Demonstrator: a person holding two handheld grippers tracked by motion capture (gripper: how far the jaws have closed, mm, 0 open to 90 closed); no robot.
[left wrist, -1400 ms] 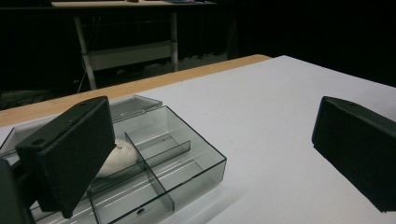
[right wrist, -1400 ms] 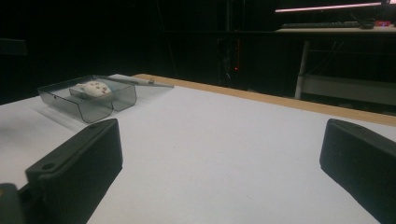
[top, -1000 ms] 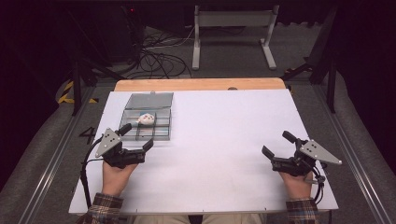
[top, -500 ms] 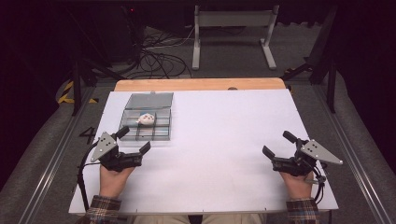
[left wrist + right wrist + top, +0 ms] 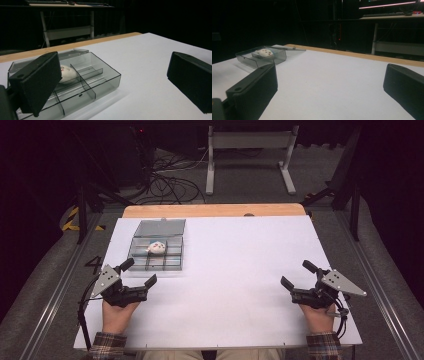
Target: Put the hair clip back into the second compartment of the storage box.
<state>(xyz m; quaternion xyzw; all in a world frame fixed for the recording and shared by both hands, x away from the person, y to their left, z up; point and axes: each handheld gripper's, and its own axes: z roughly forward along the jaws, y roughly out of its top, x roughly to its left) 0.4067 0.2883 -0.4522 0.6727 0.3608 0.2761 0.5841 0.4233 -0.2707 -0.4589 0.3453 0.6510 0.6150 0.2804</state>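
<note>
So there's a clear smoky box (image 5: pixel 157 252) on the far left part of the white table (image 5: pixel 235 280), lid flipped open and lying flat behind it. It's split into small compartments, and one of the far ones holds a little white blob with red spots (image 5: pixel 156 248), can't tell what it actually is. The other compartments look bare from the left gripper view.

Left gripper (image 5: pixel 138 273) sits just in front of the box, not touching it, jaws spread wide with nothing between them. Right gripper (image 5: pixel 299 275) is well apart on the right side of the table, jaws also wide, holding nothing.
</note>
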